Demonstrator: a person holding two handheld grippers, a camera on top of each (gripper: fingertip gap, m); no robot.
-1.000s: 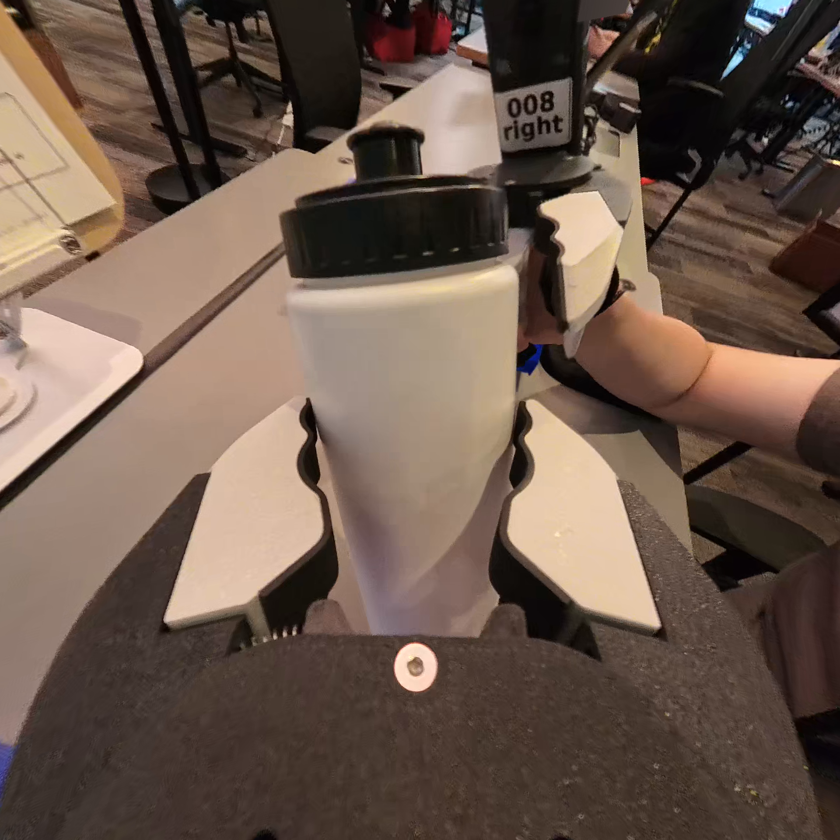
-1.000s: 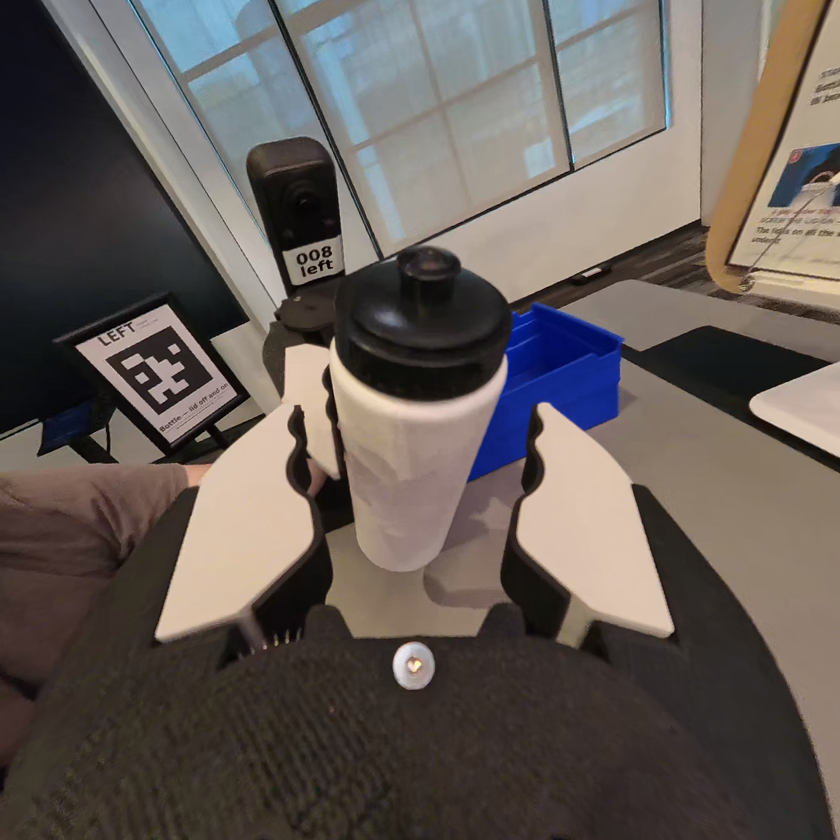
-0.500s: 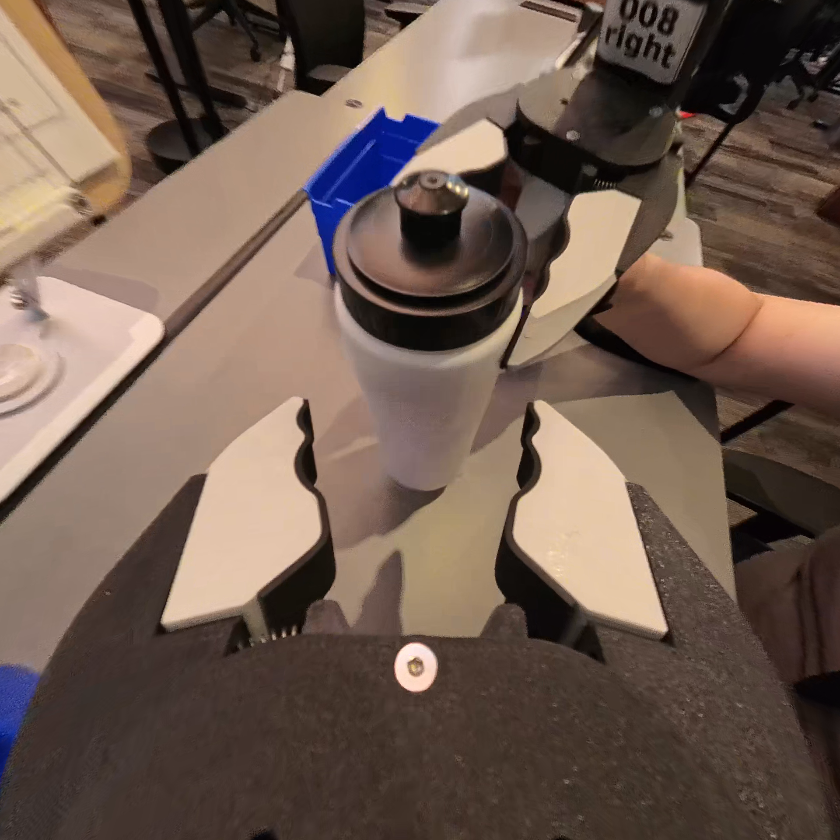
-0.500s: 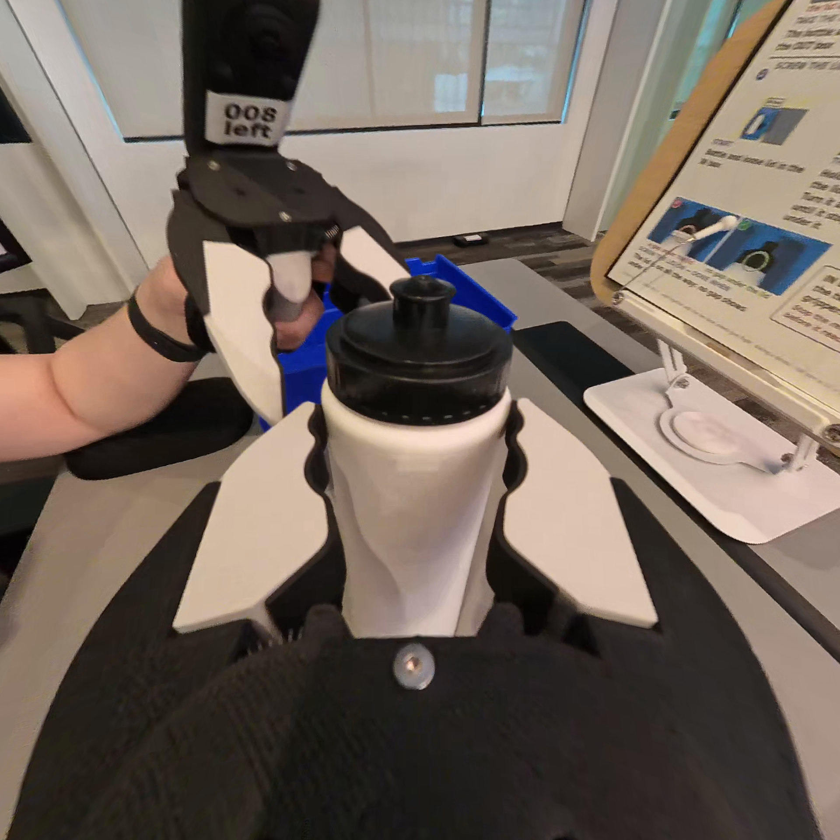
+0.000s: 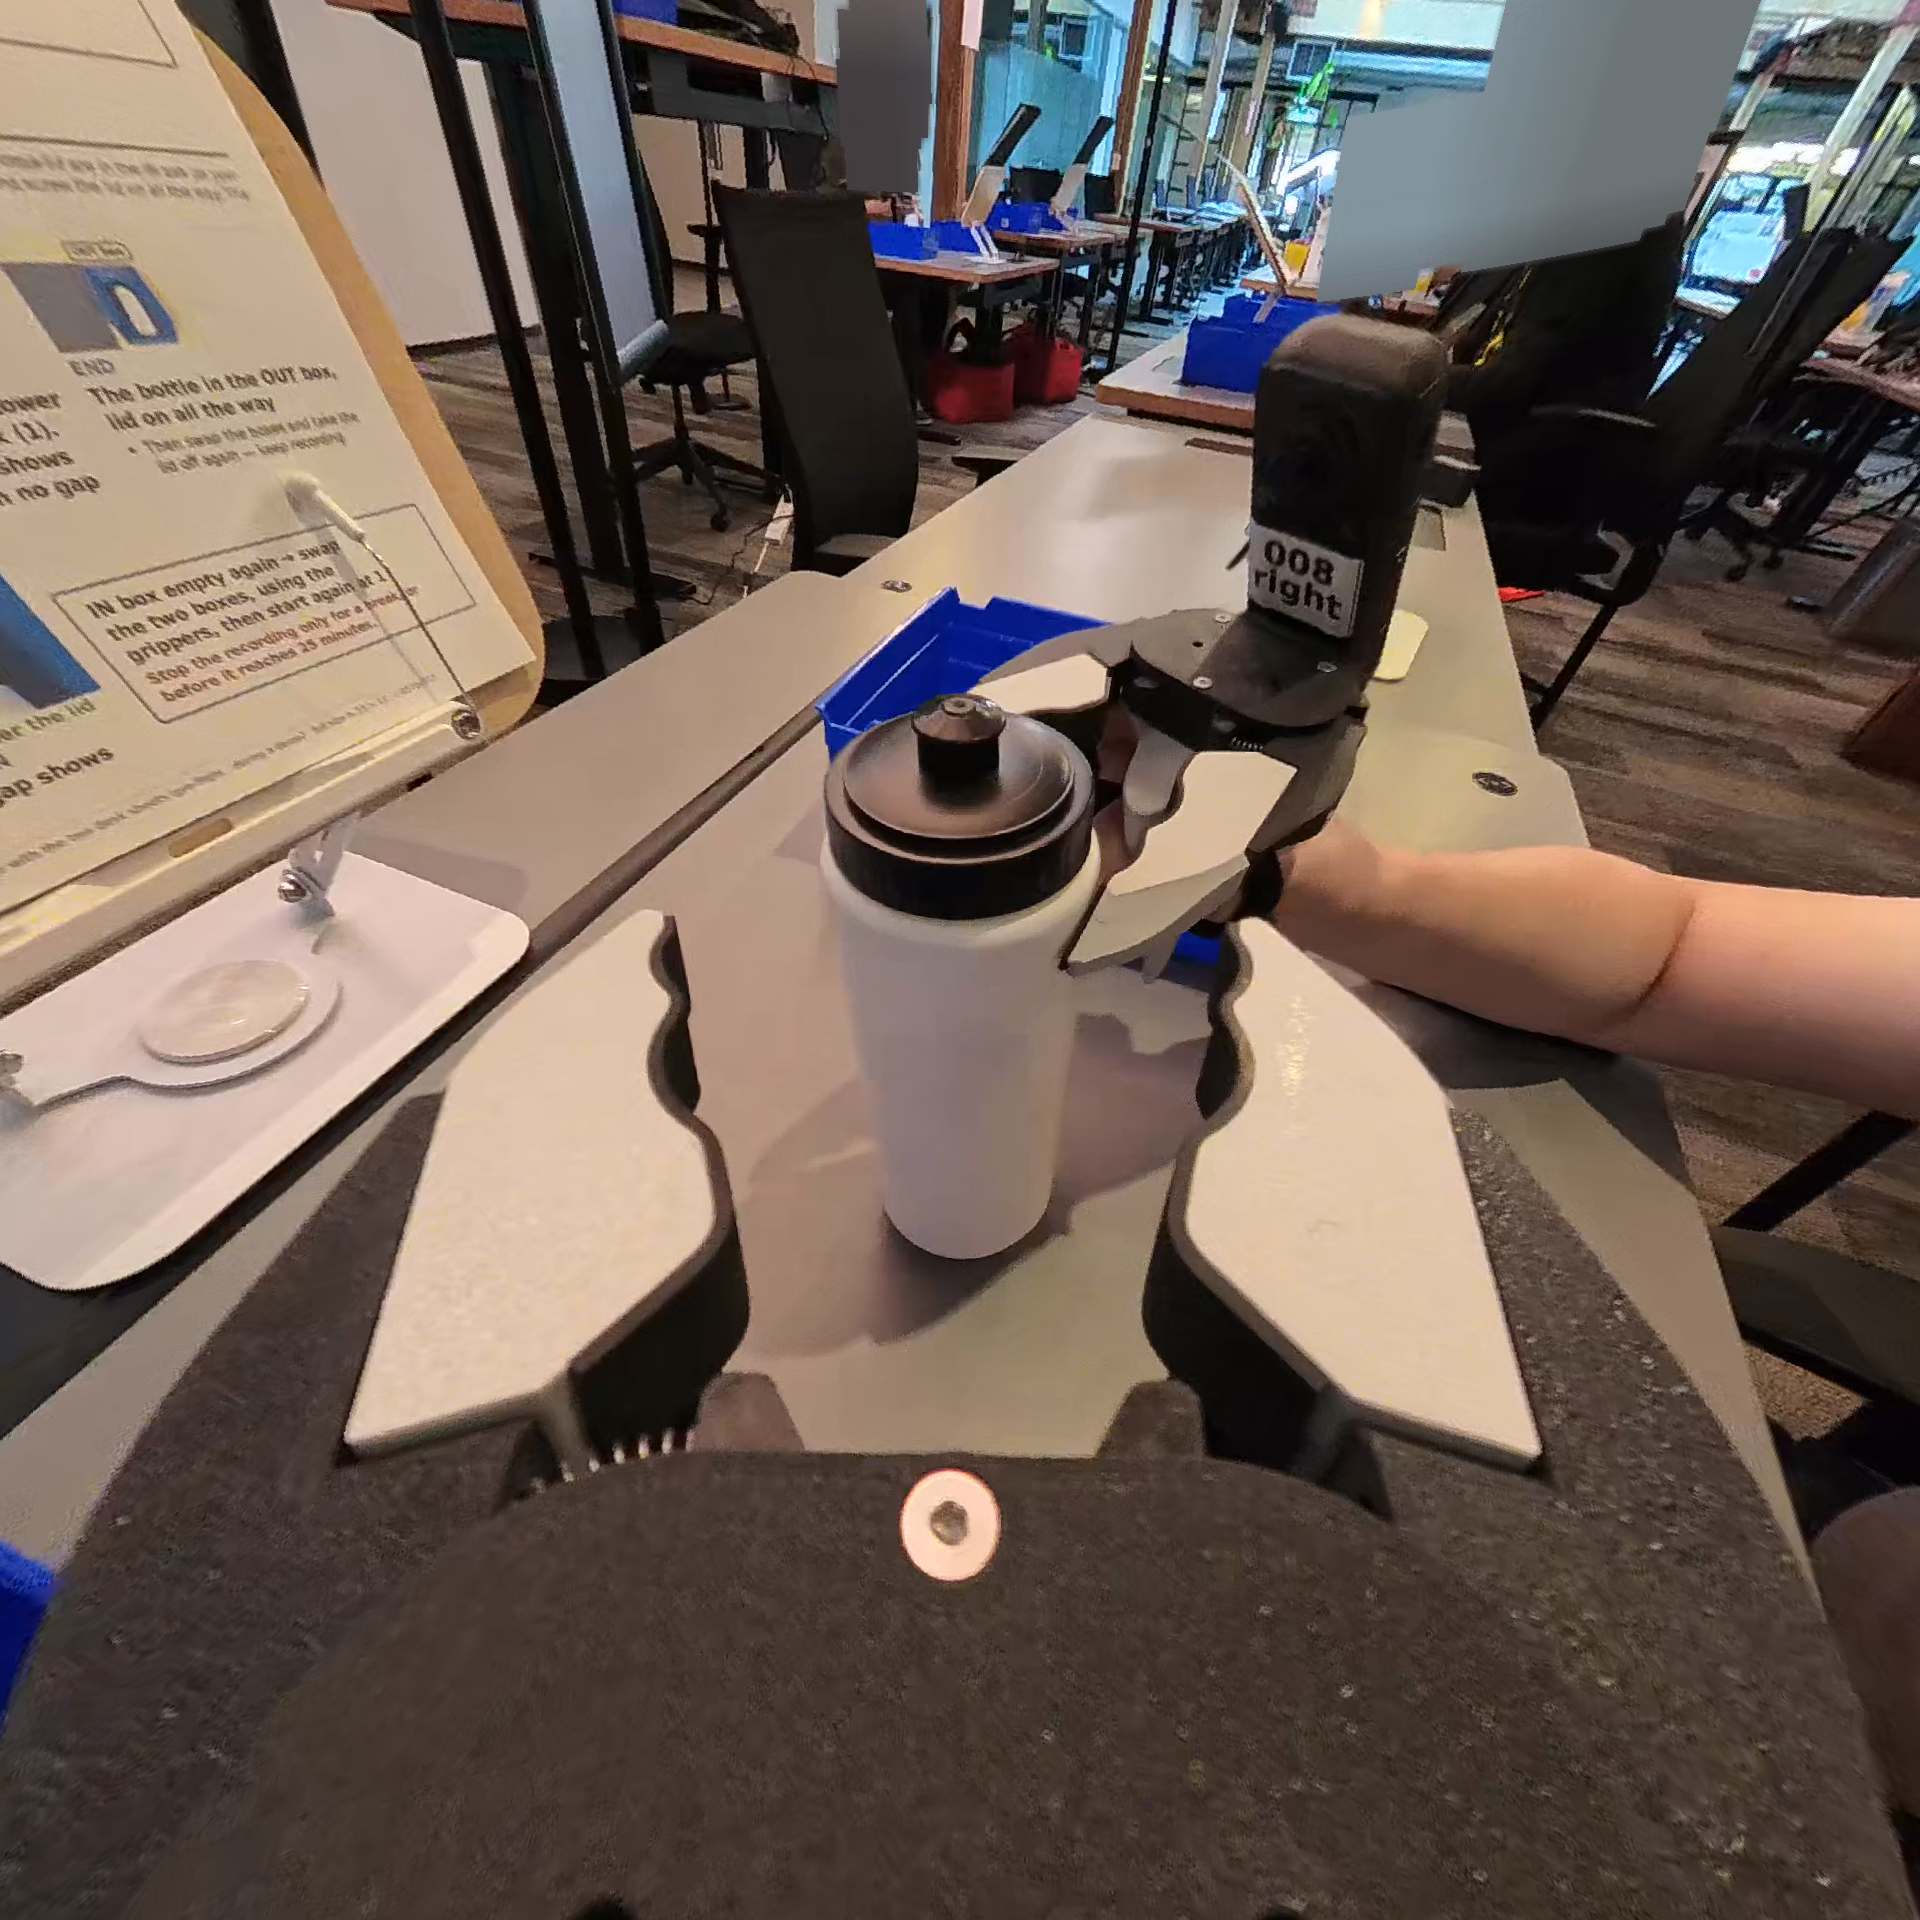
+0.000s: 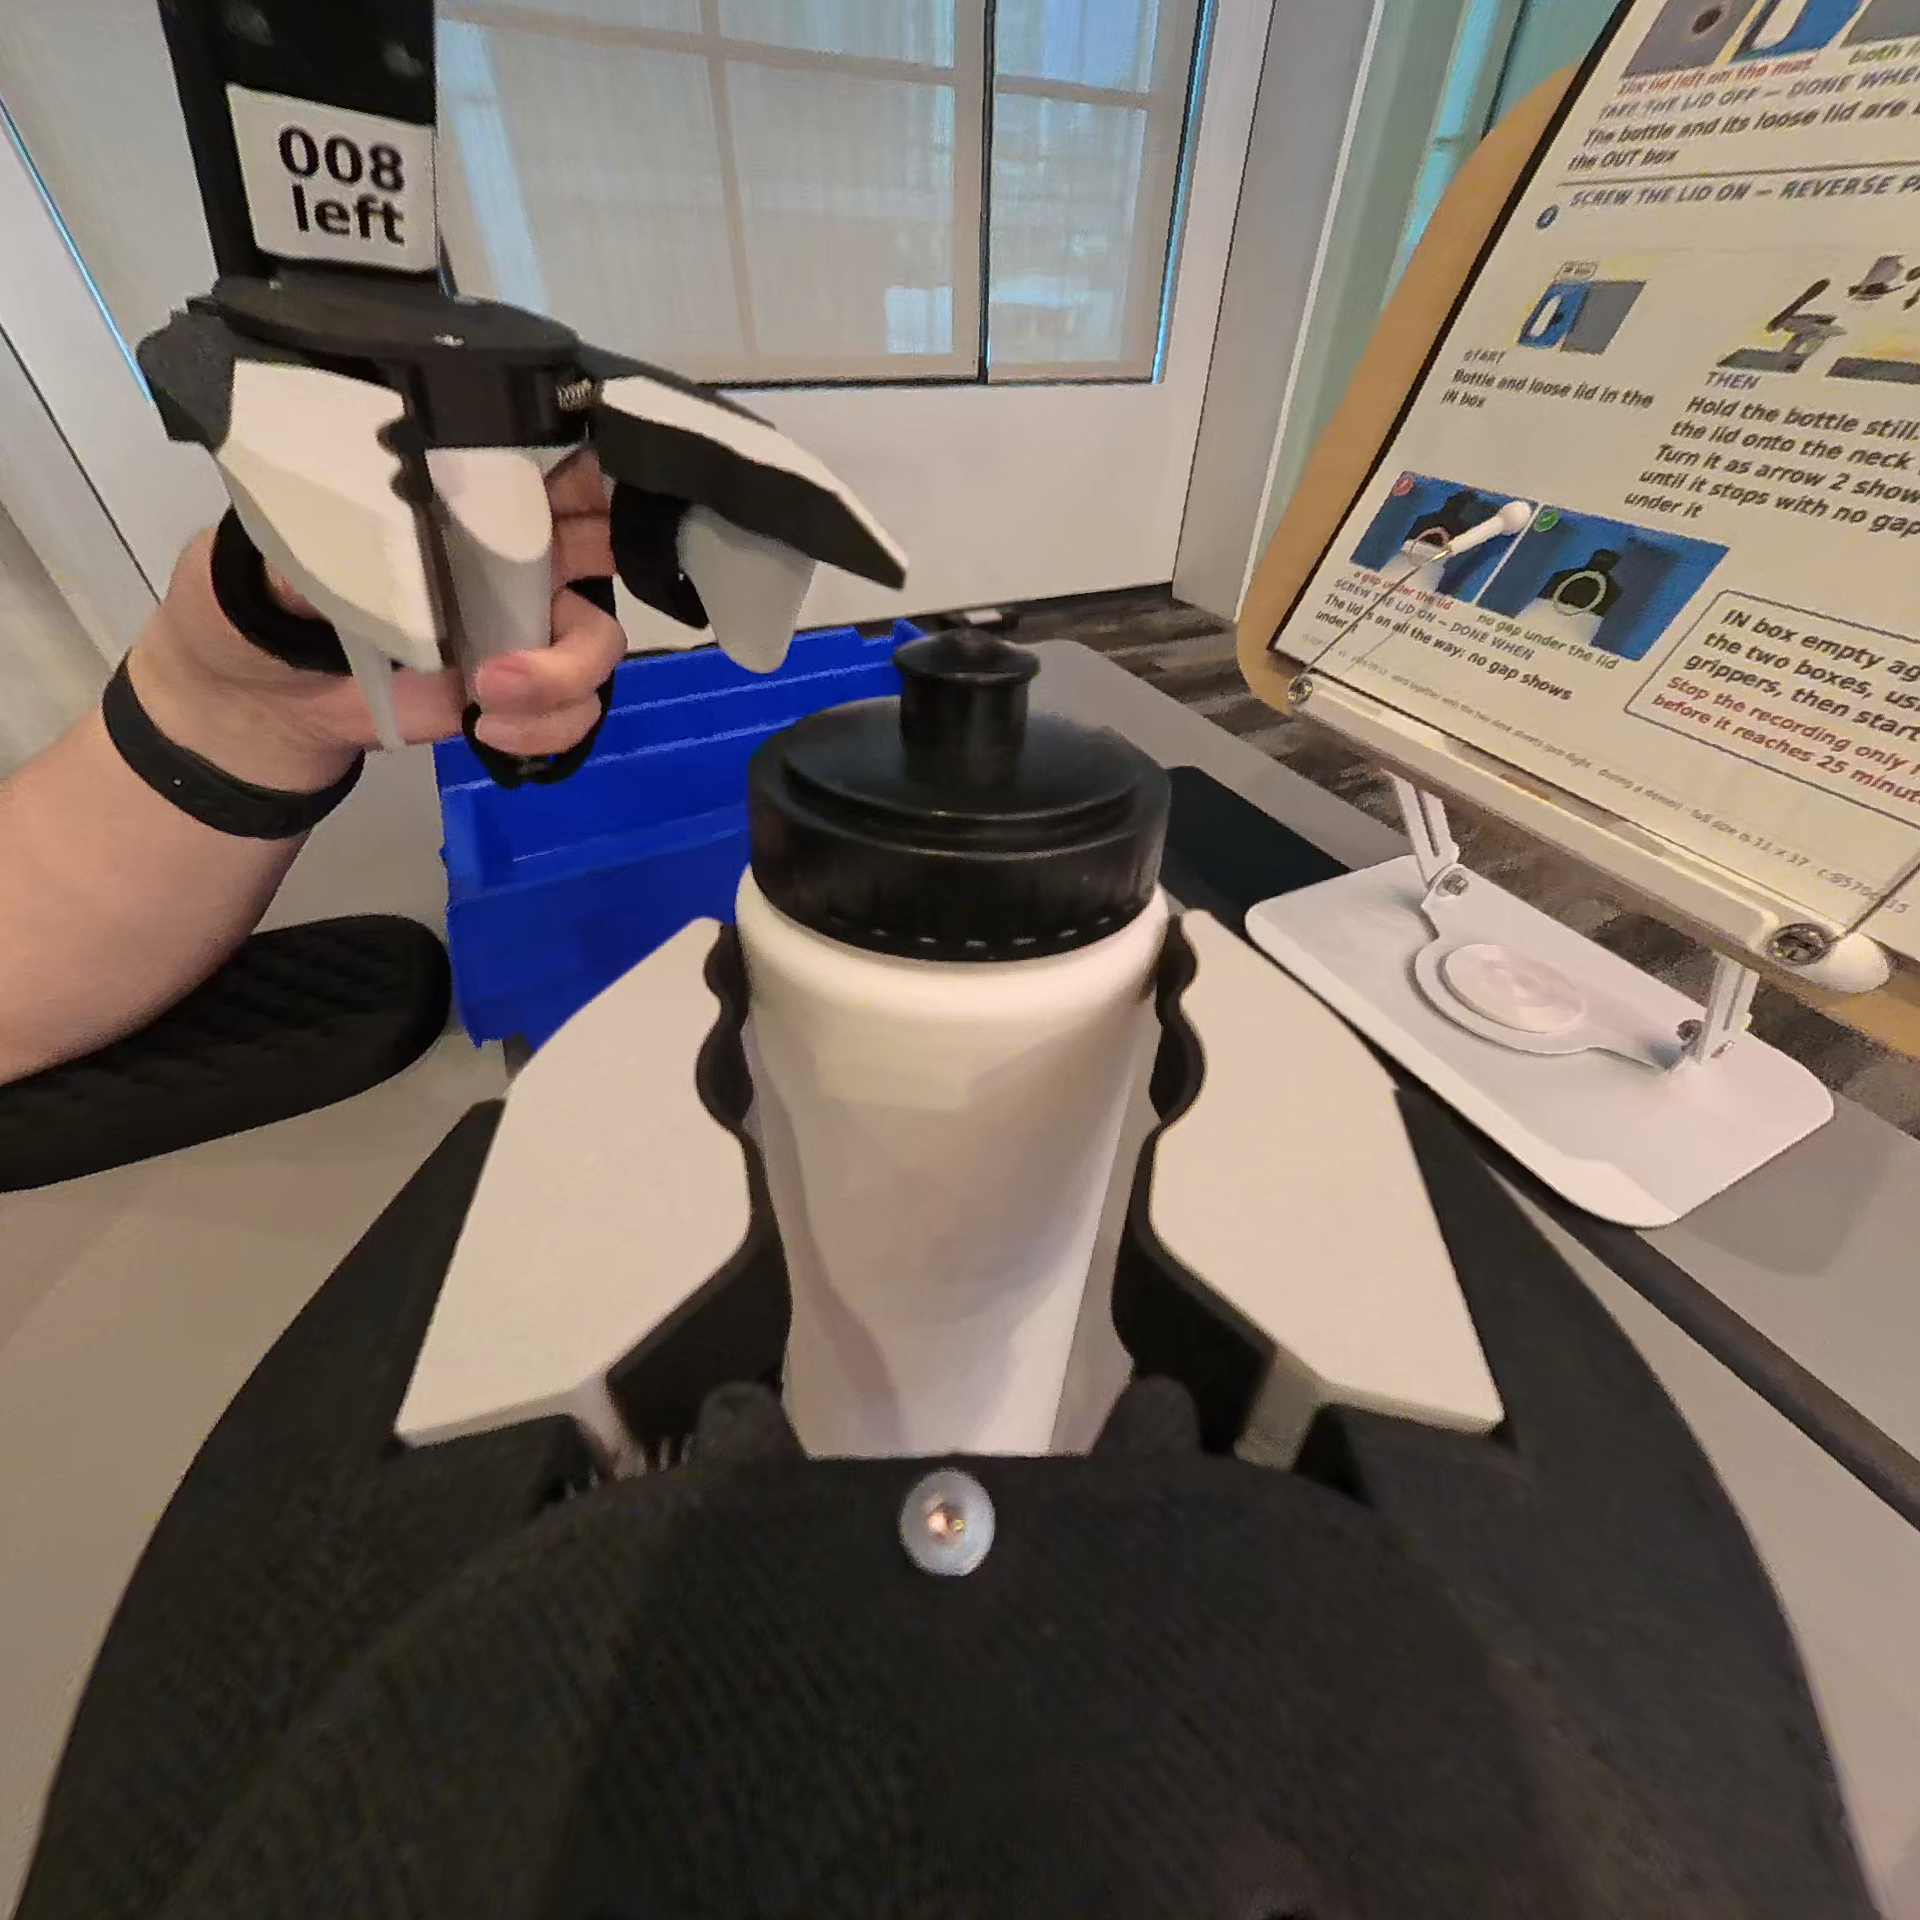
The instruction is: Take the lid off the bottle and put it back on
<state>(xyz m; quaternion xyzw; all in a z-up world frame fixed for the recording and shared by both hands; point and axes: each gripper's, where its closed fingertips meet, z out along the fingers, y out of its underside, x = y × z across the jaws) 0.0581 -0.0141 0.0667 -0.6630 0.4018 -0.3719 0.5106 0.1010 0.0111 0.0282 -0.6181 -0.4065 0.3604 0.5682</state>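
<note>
A white bottle [image 5: 961, 1039] with a black screw lid [image 5: 961, 810] on it stands upright on the grey table [image 5: 790, 1039]. My left gripper [image 5: 945, 945] is open and empty, and its fingers stand apart from the bottle on both sides. My right gripper [image 5: 1081, 831] holds the bottle from the far side. In the right wrist view my right gripper [image 6: 956, 966] is shut on the bottle's [image 6: 956, 1122] white body just below the lid [image 6: 956, 821]. The left gripper [image 6: 639, 649] hangs open up and to the left of the lid.
A blue bin [image 5: 935, 655] stands just behind the bottle; it also shows in the right wrist view [image 6: 623, 831]. An instruction board [image 5: 208, 468] on a white stand [image 5: 239, 1039] is at the table's left. A black arm pad [image 6: 208, 1029] lies under the person's forearm.
My left gripper let go of the bottle, opened and drew back and up. My right gripper closed on the bottle's body. The bottle now stands on the table.
</note>
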